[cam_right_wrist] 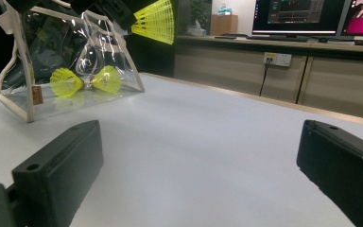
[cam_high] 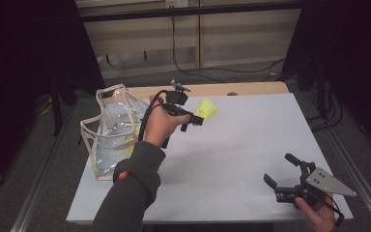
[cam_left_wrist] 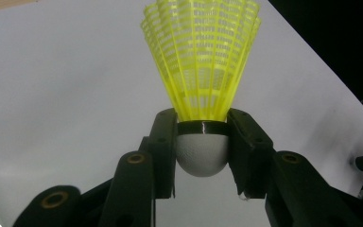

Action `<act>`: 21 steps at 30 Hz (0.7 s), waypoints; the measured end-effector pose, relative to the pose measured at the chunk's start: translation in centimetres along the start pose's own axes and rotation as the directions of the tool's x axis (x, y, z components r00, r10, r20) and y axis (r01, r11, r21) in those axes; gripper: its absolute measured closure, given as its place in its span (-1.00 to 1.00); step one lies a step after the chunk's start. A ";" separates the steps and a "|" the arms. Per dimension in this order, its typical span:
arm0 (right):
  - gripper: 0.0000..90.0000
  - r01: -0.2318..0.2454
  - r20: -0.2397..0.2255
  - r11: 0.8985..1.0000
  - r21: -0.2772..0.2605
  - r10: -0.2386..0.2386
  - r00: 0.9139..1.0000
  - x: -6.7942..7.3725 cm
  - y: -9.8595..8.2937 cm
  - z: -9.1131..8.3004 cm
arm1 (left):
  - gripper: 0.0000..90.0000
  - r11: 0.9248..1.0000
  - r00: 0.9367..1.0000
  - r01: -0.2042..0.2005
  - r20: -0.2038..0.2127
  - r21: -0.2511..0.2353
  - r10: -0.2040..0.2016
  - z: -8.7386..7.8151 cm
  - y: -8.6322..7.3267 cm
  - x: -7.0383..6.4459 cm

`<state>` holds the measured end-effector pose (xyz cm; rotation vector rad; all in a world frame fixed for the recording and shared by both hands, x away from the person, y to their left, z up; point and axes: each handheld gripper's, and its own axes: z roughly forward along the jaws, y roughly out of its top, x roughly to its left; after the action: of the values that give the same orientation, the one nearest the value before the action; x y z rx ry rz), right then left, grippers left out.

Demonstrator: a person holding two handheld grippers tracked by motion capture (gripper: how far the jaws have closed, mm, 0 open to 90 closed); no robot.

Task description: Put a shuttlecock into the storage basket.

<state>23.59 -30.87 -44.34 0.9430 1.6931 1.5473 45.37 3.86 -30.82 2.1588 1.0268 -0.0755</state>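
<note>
My left gripper [cam_high: 196,119] is shut on a yellow shuttlecock [cam_high: 206,109], held in the air over the far middle of the white table [cam_high: 241,145]. In the left gripper view the jaws clamp the shuttlecock's white cork [cam_left_wrist: 202,153], and its yellow skirt [cam_left_wrist: 202,56] fans away from me. A clear plastic bag [cam_high: 111,130] with cream trim stands at the table's left. Two more yellow shuttlecocks [cam_right_wrist: 66,82] [cam_right_wrist: 105,78] lie inside it. My right gripper [cam_high: 281,168] rests open near the front right corner, with nothing between its fingers [cam_right_wrist: 61,165].
The table's right half is bare white surface. Beyond the far edge runs a wooden strip [cam_high: 212,90], then cables [cam_high: 207,72] on the floor. Monitors [cam_right_wrist: 302,16] stand on a counter in the right gripper view.
</note>
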 end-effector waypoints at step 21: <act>-0.98 -0.001 0.000 1.000 -0.002 0.001 1.000 0.0 0.0 0.0 | 0.44 1.000 1.000 0.021 -0.002 0.001 -0.021 -2.0 0.4 0.2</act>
<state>23.58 -30.87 -44.32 0.9426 1.6908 1.5496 45.25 5.09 -29.17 2.1500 1.0511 -0.0836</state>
